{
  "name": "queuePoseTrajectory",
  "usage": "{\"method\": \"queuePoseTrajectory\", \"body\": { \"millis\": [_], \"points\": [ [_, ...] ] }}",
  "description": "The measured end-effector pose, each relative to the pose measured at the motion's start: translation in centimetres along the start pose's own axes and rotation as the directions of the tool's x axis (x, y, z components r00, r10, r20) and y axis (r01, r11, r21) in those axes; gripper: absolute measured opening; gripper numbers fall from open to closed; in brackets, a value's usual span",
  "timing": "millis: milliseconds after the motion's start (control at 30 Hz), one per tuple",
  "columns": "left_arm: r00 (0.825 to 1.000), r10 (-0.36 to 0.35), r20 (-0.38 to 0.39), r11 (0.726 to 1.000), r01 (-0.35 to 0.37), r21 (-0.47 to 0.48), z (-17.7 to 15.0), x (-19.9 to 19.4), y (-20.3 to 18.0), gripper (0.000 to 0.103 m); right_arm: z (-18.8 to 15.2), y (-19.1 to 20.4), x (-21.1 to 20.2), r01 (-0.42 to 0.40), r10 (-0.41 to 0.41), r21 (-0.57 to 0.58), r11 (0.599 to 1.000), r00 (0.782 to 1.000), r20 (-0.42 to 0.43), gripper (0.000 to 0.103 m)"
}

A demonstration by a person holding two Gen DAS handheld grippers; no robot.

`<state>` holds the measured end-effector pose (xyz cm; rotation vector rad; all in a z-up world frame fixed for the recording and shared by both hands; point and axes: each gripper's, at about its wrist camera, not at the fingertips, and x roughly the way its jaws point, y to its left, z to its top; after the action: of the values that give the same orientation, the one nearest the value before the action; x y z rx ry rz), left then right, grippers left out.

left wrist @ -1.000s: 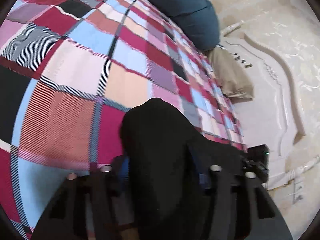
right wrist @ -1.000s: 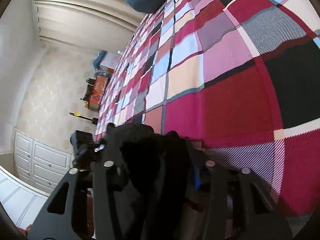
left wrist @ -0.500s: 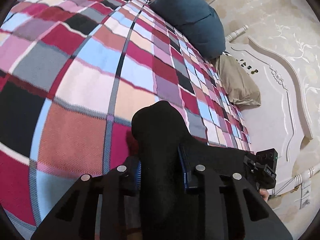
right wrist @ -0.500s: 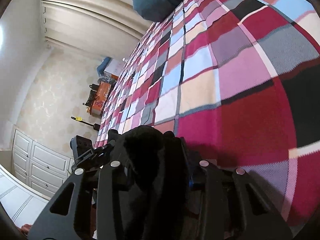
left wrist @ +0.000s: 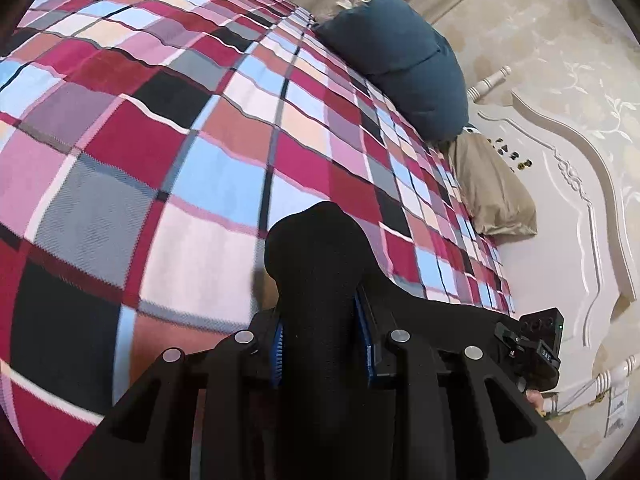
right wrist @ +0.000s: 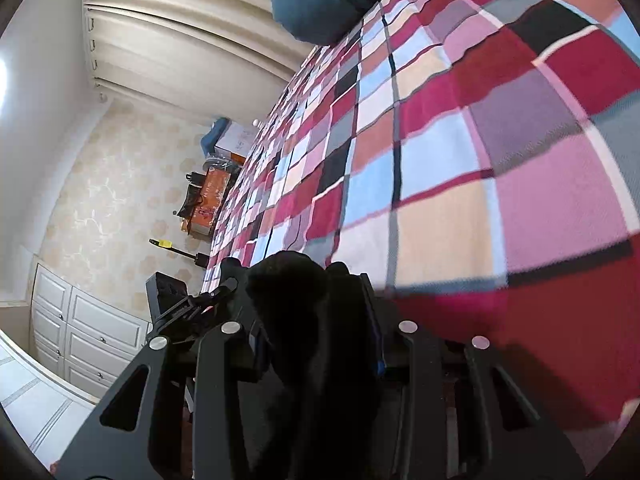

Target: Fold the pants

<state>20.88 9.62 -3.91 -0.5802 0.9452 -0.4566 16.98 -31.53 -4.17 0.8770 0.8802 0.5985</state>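
Observation:
The black pants [left wrist: 320,272] bulge up between the blue pads of my left gripper [left wrist: 322,344], which is shut on them above the plaid bedspread [left wrist: 168,152]. In the right wrist view another bunch of the same black pants [right wrist: 300,312] is clamped in my right gripper [right wrist: 316,348], also shut, above the bedspread [right wrist: 460,160]. Each view shows the other gripper's body beside the fabric. The rest of the pants is hidden below the grippers.
A dark blue pillow [left wrist: 400,60] and a beige pillow [left wrist: 492,192] lie against the white headboard [left wrist: 580,200]. In the right wrist view there are curtains [right wrist: 168,32], white cabinets [right wrist: 80,336] and an orange box [right wrist: 208,200] beside the bed.
Both grippers have risen and moved further over the bedspread with the pants still clamped. More of the bed and pillows shows now.

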Motion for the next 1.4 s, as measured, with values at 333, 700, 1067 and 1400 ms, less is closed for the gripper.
{"method": "queuePoseTrajectory", "body": {
  "millis": [333,700,1067,1400],
  "points": [
    [1.000,0.024,-0.010,1.000,-0.024,-0.001,2.4,0.7,1.0,0.029,2.0,-0.2,2.6,-0.013,0.013,0.022,1.000,1.000,-0.007,0.036],
    [0.999,0.023,-0.022,0.999,-0.024,-0.036,3.0,1.4,2.4,0.030,2.9,-1.3,4.2,-0.027,0.028,0.066,0.997,0.999,-0.021,0.036],
    [1.000,-0.010,-0.020,0.998,0.008,-0.063,2.6,1.7,3.3,0.034,2.7,-2.6,4.8,-0.057,0.060,0.108,0.992,0.998,-0.018,0.036],
    [0.984,-0.178,0.002,0.981,0.177,-0.085,2.0,0.2,3.5,0.078,2.2,-2.9,4.0,-0.071,0.074,0.125,0.990,0.997,-0.019,0.048]
  ]
}}
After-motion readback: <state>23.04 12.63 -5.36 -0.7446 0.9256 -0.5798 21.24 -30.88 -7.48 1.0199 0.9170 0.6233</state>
